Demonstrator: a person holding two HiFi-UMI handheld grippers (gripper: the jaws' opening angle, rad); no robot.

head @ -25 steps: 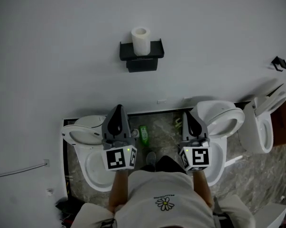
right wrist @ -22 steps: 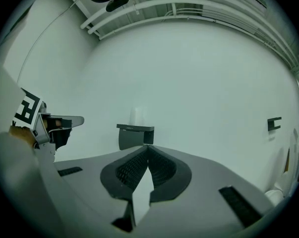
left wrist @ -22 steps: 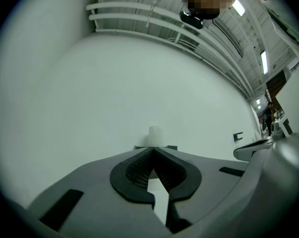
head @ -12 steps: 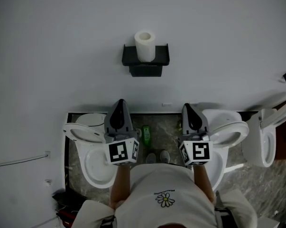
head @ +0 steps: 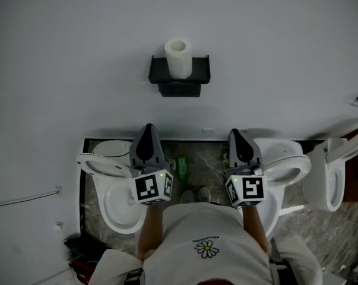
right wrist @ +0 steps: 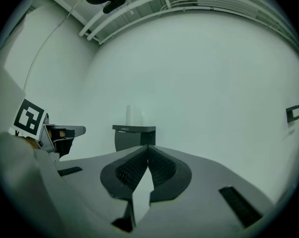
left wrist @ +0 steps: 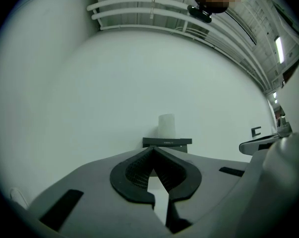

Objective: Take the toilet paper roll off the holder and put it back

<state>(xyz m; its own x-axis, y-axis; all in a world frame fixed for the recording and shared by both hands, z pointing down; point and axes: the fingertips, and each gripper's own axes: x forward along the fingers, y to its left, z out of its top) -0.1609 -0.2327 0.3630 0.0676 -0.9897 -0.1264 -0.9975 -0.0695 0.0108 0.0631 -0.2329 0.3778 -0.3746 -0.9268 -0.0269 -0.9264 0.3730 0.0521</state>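
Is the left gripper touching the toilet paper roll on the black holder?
Apart. In the head view, bare white wall lies between the left gripper and the toilet paper roll, which stands on the holder.

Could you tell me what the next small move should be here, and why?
Probably lift the left gripper toward the roll and open its jaws. The roll stands upright on the holder, untouched. The left gripper and the right gripper hang well below it, jaws shut and empty, and the left gripper view has the roll almost straight ahead.
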